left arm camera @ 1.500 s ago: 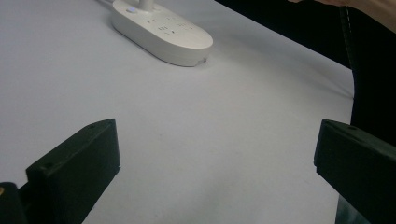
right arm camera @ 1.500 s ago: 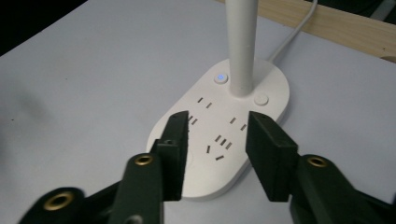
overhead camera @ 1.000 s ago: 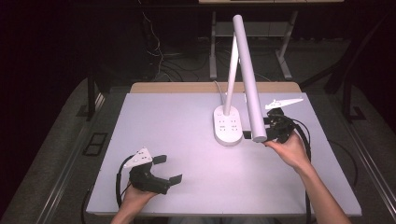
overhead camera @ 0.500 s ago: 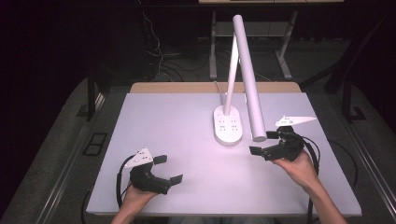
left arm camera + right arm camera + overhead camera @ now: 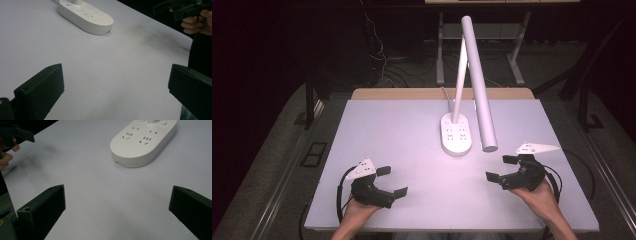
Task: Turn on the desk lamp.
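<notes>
Desk lamp (image 5: 457, 135), long axis running away across bench (image 5: 402, 130); right gripper (image 5: 503, 168) nearer, left gripper (image 5: 392, 181) farther; both fingers spread, empty.

R gripper (image 5: 502, 169) pulled back off lamp head (image 5: 478, 80) toward table's near edge, jaws open

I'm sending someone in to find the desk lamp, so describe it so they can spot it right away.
On the pale table, look right of the middle toward the far edge. The desk lamp stands there on a white oval base with socket slots in its top; a thin stem rises from it and carries a long white tube head. Nothing else on the table is white and tall.
</notes>
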Demonstrator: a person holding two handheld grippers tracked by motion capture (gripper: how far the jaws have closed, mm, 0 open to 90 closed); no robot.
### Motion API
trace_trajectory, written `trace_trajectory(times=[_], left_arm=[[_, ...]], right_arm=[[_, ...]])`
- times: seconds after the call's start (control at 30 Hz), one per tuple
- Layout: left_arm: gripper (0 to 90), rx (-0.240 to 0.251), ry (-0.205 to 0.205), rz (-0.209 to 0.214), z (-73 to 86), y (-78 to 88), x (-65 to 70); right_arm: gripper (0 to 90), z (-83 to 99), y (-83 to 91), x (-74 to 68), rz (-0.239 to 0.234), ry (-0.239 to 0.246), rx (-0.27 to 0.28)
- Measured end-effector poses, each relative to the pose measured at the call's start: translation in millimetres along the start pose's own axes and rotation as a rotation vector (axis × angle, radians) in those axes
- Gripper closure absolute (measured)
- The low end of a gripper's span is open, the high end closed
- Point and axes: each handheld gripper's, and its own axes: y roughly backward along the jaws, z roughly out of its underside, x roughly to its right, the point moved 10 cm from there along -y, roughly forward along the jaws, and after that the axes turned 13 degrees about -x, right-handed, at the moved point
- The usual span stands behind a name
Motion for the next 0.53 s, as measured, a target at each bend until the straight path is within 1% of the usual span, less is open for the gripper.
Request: trace_trajectory(times=[0.13,0.23,0.37,0.43,0.47,0.53], left_arm=[[0.0,0.001,0.0,0.0,-0.3,-0.1,0.3],[0.0,0.002,0.0,0.0,-0.3,0.1,0.3],[0.0,0.001,0.0,-0.001,-0.2,0.2,-0.1],[0.0,0.001,0.0,0.0,-0.3,0.1,0.2],[0.0,0.002,0.0,0.0,-0.4,0.0,0.3],[0.0,0.001,0.001,0.0,-0.5,-0.3,0.2]], right_arm=[[0.3,8.6,2.1,-2.1,0.008,-0.002,0.007],[0.3,12.5,5.5,-4.7,0.013,0.003,0.026],[0.3,22.3,6.4,-9.7,0.018,-0.005,0.029],[0.3,26.7,6.5,-10.4,0.023,-0.009,0.033],[0.3,28.4,6.6,-9.7,0.028,-0.002,0.039],[0.3,32.2,6.9,-10.0,0.025,-0.011,0.041]])
